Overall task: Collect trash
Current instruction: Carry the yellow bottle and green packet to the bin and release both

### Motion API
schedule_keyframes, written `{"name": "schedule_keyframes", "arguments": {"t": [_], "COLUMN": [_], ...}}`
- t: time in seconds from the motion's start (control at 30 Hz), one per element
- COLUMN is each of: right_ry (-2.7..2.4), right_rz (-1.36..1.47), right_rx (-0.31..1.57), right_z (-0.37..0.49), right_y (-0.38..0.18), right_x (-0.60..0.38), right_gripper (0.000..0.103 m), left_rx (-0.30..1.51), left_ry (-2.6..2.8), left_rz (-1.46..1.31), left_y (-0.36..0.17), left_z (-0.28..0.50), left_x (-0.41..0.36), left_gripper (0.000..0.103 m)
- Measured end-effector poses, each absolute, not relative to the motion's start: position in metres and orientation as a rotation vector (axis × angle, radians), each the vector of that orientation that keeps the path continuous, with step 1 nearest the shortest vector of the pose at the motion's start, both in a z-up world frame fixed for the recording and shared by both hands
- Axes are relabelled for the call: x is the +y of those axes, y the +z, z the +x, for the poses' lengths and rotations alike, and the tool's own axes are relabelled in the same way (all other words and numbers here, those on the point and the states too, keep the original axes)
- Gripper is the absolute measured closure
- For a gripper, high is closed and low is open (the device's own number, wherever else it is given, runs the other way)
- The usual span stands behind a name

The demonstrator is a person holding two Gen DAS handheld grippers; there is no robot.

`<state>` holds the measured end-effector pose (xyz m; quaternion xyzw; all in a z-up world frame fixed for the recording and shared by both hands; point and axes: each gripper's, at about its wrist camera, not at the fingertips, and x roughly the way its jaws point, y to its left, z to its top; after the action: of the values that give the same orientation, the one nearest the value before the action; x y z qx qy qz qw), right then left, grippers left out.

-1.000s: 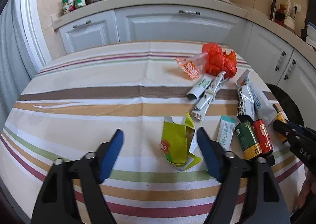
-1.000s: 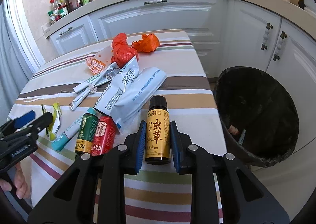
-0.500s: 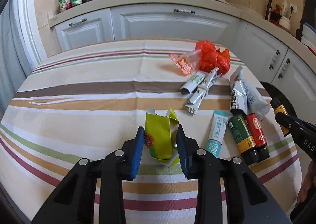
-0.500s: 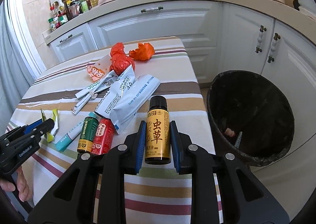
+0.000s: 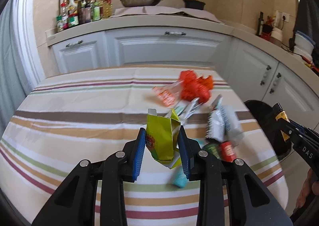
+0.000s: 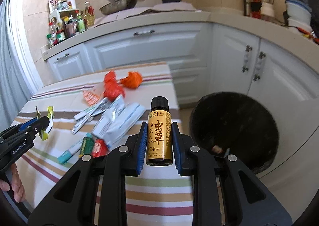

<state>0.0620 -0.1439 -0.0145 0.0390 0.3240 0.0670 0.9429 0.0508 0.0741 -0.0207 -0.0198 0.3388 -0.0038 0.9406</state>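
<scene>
My left gripper (image 5: 161, 147) is shut on a crumpled yellow-green wrapper (image 5: 162, 138) and holds it above the striped table (image 5: 69, 122). My right gripper (image 6: 158, 138) is shut on a small brown bottle with a yellow label (image 6: 159, 136), held upright above the table's right edge. The black trash bin (image 6: 237, 130) stands on the floor just right of the bottle. Orange bags (image 5: 194, 87), white pouches (image 6: 119, 120), small green and red cans (image 6: 93, 147) and a teal tube (image 5: 179, 179) lie on the table.
White kitchen cabinets (image 6: 151, 52) curve behind and to the right of the table. The counter holds condiment bottles (image 5: 79, 14), a wok (image 5: 141, 0) and a pot (image 5: 194, 3). The bin holds a few small scraps (image 6: 216, 148).
My left gripper closed on the yellow-green wrapper and lifted it off the table. My right gripper rose with the bottle and moved toward the bin.
</scene>
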Motion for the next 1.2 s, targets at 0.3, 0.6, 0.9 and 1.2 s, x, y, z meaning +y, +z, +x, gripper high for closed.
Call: {"name": "schedule_keyframes", "arguments": {"t": [0.3,0.6,0.9,1.2], "right_ry": [0.017,-0.079,-0.113,-0.134], "right_rz": [0.09,0.094,0.105,0.131], "right_rx": [0.611,0.59,0.595,0.614], "right_z": [0.067,0.079,0.094,0.109], "right_y": [-0.005,-0.006,-0.016,-0.028], "right_x": [-0.195,-0.244,-0.276,-0.305], "right_gripper": [0.08,0.08,0.08,0.08], "left_rx": [0.658,0.641,0.646,0.673], "left_ry": [-0.143,-0.25,-0.311,-0.33], "left_rz": [-0.011,0.043,0.087,0.148], "left_y": [-0.006,-0.002,-0.008,-0.024], "left_z": [0.073,0.093,0.115,0.141], "left_x": [0.012,-0.055,-0.109,-0.153], "left_gripper": [0.07,0.07,0.07,0.07]}}
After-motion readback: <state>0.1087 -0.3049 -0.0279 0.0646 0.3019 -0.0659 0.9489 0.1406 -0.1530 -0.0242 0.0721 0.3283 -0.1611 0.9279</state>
